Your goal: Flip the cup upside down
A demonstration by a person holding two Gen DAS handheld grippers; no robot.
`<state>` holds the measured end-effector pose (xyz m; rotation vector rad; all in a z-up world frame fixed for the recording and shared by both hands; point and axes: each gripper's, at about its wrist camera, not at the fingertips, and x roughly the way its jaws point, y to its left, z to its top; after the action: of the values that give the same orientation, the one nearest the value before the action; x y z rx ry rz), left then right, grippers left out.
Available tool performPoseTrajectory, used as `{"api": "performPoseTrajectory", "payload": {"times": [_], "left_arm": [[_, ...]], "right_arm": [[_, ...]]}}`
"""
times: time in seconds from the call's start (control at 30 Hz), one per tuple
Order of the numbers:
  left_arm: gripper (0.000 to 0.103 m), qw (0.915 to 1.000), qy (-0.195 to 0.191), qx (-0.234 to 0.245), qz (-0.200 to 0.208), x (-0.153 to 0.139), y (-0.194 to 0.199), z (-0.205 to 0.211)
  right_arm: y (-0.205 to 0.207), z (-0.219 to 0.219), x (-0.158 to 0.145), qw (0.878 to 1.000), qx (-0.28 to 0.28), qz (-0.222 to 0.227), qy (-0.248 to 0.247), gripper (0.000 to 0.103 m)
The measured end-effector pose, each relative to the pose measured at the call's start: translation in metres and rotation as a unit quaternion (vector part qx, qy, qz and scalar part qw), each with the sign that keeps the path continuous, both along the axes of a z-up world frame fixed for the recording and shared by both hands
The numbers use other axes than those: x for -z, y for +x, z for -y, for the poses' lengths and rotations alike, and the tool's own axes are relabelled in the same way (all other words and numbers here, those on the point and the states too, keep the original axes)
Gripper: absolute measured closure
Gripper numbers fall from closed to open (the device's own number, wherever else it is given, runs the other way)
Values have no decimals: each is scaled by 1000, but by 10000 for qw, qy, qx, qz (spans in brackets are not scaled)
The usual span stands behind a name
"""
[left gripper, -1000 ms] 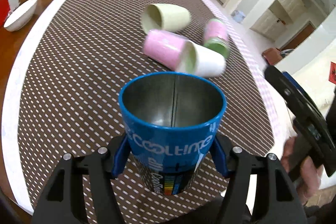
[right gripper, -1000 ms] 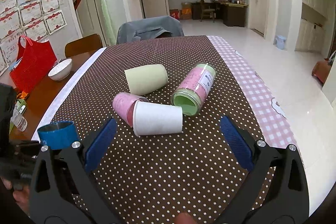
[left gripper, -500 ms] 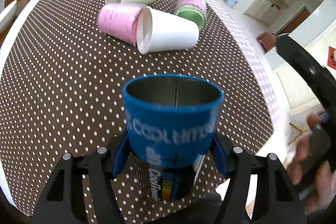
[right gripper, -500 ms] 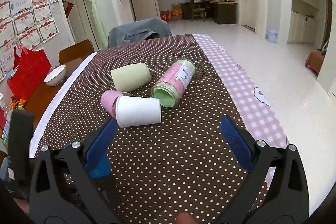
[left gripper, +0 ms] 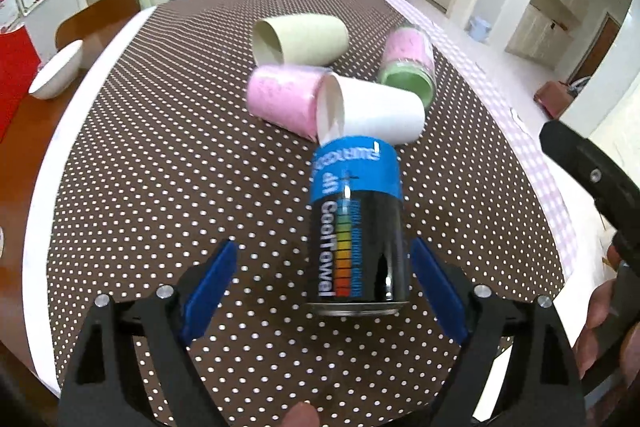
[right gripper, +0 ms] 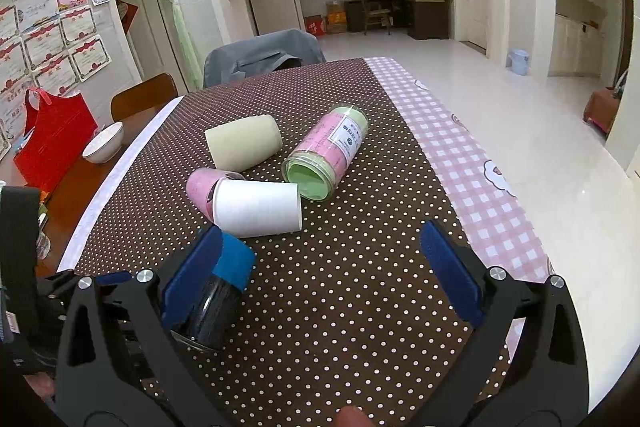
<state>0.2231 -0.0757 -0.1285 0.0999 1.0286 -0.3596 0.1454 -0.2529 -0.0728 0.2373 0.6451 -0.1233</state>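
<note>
One cup (left gripper: 356, 227) stands inverted between left gripper (left gripper: 322, 291) fingers.

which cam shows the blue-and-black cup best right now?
Left wrist. The cup sits whole and centred between the open left gripper, blue rim down on the table, label readable. The right wrist view catches only part of it, behind that gripper's left finger.
</note>
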Motion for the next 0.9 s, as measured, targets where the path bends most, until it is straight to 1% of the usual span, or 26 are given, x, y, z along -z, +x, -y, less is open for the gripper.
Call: {"api": "performPoseTrajectory", "payload": {"times": [0.27, 0.47, 0.73, 0.83, 0.9], "left_arm": [[16, 9989, -124, -338, 290, -22, -8, -22], [16, 9967, -111, -536, 600, -37, -20, -35], [16, 9924, -40, -740, 979, -54, -33, -46], [16, 9904, 10, -807, 1126, -61, -38, -50], [16, 9886, 35, -858, 1238, -65, -41, -52]], "right_arm": [[2, -3, -1, 9999, -105, 3, -2, 6], [3, -5, -5, 9997, -216, 40, 58, 6], [4, -9, -12, 9966, -724, 158, 369, 6], [5, -9, -15, 9924, -1023, 285, 620, 6], [5, -13, -19, 9902, -1192, 432, 581, 6]]}}
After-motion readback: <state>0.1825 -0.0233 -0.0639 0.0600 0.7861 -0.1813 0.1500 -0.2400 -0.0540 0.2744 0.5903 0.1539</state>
